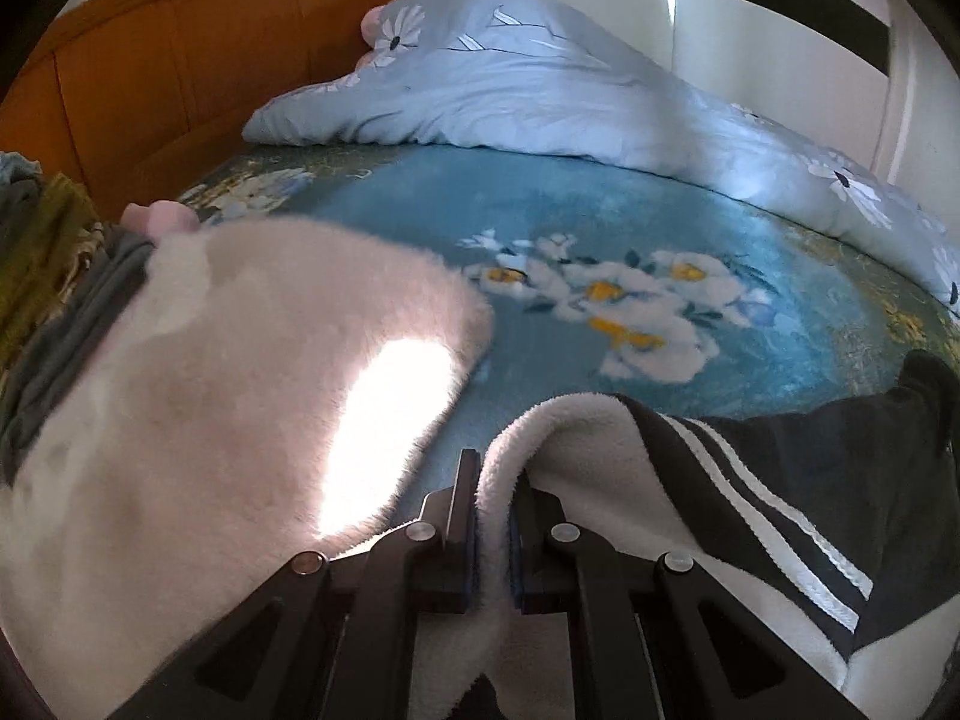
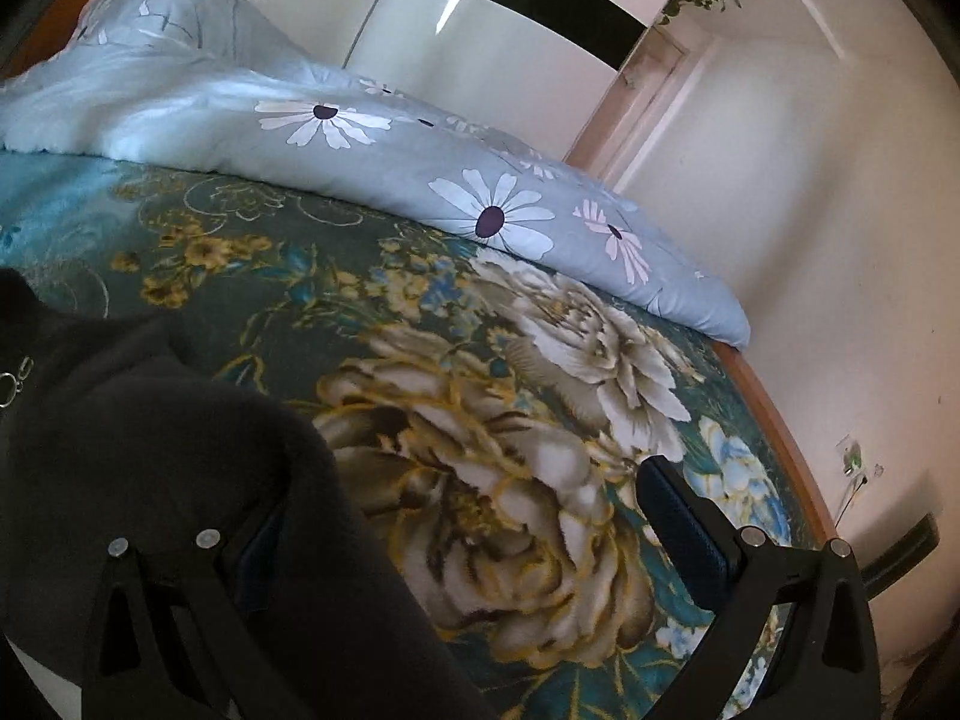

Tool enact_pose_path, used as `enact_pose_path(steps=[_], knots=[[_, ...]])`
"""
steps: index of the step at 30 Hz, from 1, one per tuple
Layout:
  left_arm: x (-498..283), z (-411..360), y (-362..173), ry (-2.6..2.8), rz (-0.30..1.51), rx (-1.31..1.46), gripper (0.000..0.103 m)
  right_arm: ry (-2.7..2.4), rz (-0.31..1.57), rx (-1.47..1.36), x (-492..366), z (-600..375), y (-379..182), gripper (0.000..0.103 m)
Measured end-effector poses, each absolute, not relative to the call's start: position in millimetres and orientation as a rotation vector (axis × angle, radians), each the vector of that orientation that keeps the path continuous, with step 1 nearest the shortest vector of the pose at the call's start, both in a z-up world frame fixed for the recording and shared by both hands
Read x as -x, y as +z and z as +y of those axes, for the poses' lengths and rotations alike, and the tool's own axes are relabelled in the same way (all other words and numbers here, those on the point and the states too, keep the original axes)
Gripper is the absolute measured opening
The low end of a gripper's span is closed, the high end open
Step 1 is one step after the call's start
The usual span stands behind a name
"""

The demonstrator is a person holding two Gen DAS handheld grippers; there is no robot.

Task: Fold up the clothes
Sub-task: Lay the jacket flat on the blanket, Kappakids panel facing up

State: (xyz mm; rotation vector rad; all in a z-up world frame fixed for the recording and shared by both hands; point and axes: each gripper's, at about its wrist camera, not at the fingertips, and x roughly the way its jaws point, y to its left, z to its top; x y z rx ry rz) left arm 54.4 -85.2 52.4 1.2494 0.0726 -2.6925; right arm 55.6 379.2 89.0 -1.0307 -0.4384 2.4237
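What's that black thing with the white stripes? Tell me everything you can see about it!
The black garment is soft clothing with two white stripes running along it and a fluffy cream fleece lining inside. It lies crumpled on the blue flowered blanket, with one edge turned over so the lining shows. The left tool is shut on that fleecy edge. In the right view its dark fabric covers one finger of the open right tool. What garment it is, I cannot tell.
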Motion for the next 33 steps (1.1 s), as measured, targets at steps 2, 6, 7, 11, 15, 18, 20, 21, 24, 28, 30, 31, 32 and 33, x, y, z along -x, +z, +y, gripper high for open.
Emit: enact_pose_path(steps=[2,6,7,11,15,18,20,21,24,28,30,31,32,33], knots=[[-58.5,-83.9,53.5,-2.711,0.051,-1.245,0.009,2.423,-0.442,1.032,-56.8,379.2,89.0,0.103],[-74.1,-83.1,71.6,-2.752,0.118,-1.276,0.020,2.424,-0.456,1.041,-61.0,374.9,95.5,0.103],[-78.9,-82.3,76.7,-2.764,0.137,-1.284,0.031,2.430,-0.459,1.042,-62.8,373.0,98.5,0.103],[-105.8,-62.6,96.6,-2.829,0.147,-1.263,0.053,2.459,-0.466,1.053,-70.1,364.8,113.0,0.103],[-138.7,-37.2,111.0,-2.905,0.167,-1.255,0.053,2.506,-0.431,1.082,-82.6,359.8,128.3,0.103],[-169.9,-13.2,115.7,-3.003,0.215,-1.263,0.053,2.552,-0.372,1.092,-98.8,358.0,140.1,0.103],[-185.8,0.2,114.7,-3.042,0.198,-1.255,0.054,2.577,-0.335,1.089,-109.6,356.6,147.8,0.103],[-195.2,6.6,111.8,-3.055,0.186,-1.246,0.054,2.590,-0.316,1.087,-116.4,356.0,152.3,0.103],[-215.7,16.0,101.5,-3.073,0.209,-1.263,0.054,2.639,-0.264,1.082,-145.3,352.8,162.8,0.103],[-231.0,11.4,90.9,-3.067,0.366,-1.302,0.054,2.683,-0.260,1.130,-194.0,340.0,163.3,0.103],[-239.0,14.2,88.3,-3.066,0.377,-1.256,0.054,2.696,-0.313,1.174,-221.9,323.9,157.2,0.103],[-242.6,16.5,86.9,-3.062,0.374,-1.235,0.055,2.699,-0.357,1.188,-233.1,314.3,152.4,0.103],[-243.6,13.3,85.0,-3.057,0.395,-1.236,0.055,2.702,-0.400,1.202,-244.4,304.7,147.7,0.103],[-244.5,10.1,83.1,-3.051,0.416,-1.237,0.055,2.682,-0.449,1.211,-250.9,300.8,142.8,0.103]])
